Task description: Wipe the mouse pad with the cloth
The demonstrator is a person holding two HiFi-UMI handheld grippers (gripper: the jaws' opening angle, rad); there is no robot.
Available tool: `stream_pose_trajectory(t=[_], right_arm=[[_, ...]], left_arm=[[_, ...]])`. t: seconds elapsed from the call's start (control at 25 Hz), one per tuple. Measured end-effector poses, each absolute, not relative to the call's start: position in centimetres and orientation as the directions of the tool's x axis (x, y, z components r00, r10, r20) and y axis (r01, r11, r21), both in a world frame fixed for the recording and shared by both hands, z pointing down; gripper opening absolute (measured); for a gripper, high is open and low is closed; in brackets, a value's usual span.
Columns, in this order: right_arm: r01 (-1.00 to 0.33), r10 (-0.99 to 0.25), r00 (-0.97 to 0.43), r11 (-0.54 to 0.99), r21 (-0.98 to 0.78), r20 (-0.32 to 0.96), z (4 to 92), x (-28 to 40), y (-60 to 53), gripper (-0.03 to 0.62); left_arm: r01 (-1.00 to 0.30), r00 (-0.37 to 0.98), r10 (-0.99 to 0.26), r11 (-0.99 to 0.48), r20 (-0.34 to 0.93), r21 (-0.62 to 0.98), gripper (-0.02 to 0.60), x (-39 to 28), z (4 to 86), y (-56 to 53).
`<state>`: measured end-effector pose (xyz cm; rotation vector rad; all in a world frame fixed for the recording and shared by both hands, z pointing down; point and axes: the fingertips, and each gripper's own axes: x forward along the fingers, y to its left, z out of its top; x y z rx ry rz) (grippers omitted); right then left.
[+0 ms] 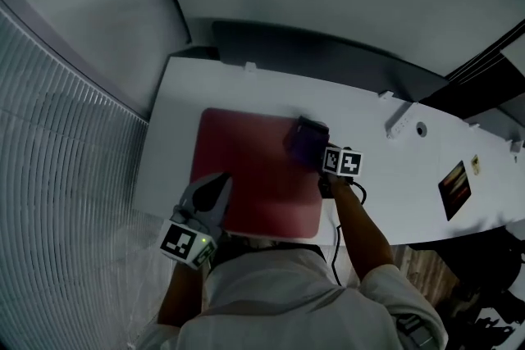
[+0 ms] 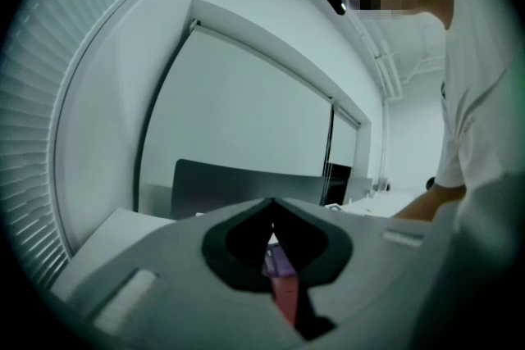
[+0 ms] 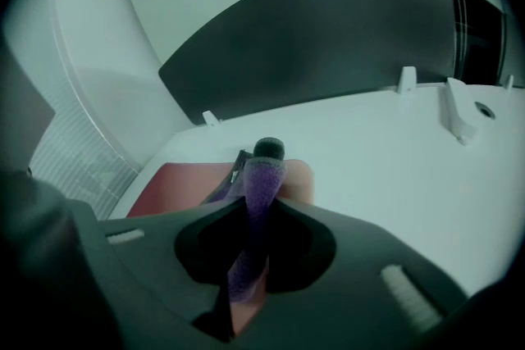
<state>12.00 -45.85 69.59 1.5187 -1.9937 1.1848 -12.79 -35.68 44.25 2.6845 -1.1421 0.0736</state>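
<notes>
On the worktop (image 1: 246, 90), toward its left edge, lies the red mouse pad (image 1: 246, 176). Our right tongs (image 1: 316, 150) pinch the purple cloth (image 1: 299, 137) on it; our left tongs (image 1: 218, 184) sit closed, empty. We judge wiping under way, unfinished.

Head view overhead, steeply down; both gripper views low, close, forward — share mouse pad (image 1: 246, 164)

I count one desk (image 1: 385, 201), one red mouse pad (image 1: 250, 168), one purple cloth (image 1: 302, 140), and two tongs, the left tongs (image 1: 218, 183) and the right tongs (image 1: 317, 152).
</notes>
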Motion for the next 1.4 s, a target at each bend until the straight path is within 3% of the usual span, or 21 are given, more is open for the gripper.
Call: stream_pose_trajectory(t=[0.28,0.48,0.72,1.0,1.24,1.4], right_arm=[[-0.921,-0.649,-0.283,-0.023,-0.389,0.706,69.0,18.5,-42.9,0.045],[-0.893,-0.729,-0.349,0.07,-0.444,0.588,64.5,15.9,-40.4,0.046],[-0.839,-0.716,-0.518,0.317,-0.443,0.468,59.7,5.0,-39.5,0.045],[-0.669,-0.533,-0.744,0.583,-0.462,0.404,57.6,-10.9,-40.1,0.045],[-0.584,-0.429,-0.811,0.634,-0.506,0.398,59.1,-21.6,-41.2,0.044],[-0.625,-0.396,-0.776,0.591,-0.51,0.491,63.1,-25.3,-42.4,0.044]], left_arm=[[-0.681,0.732,-0.67,-0.713,0.125,0.167,0.0,-9.2,43.8,-35.1],[-0.688,0.725,-0.679,-0.705,0.118,0.173,0.0,-10.1,43.4,-34.2],[-0.734,0.678,-0.725,-0.66,0.118,0.162,0.0,-15.0,43.8,-32.9],[-0.836,0.545,-0.829,-0.525,0.124,0.163,0.0,-23.5,44.1,-30.1],[-0.898,0.434,-0.891,-0.415,0.136,0.146,0.0,-30.1,44.1,-26.9],[-0.909,0.41,-0.901,-0.391,0.145,0.141,0.0,-32.4,43.8,-25.3]])
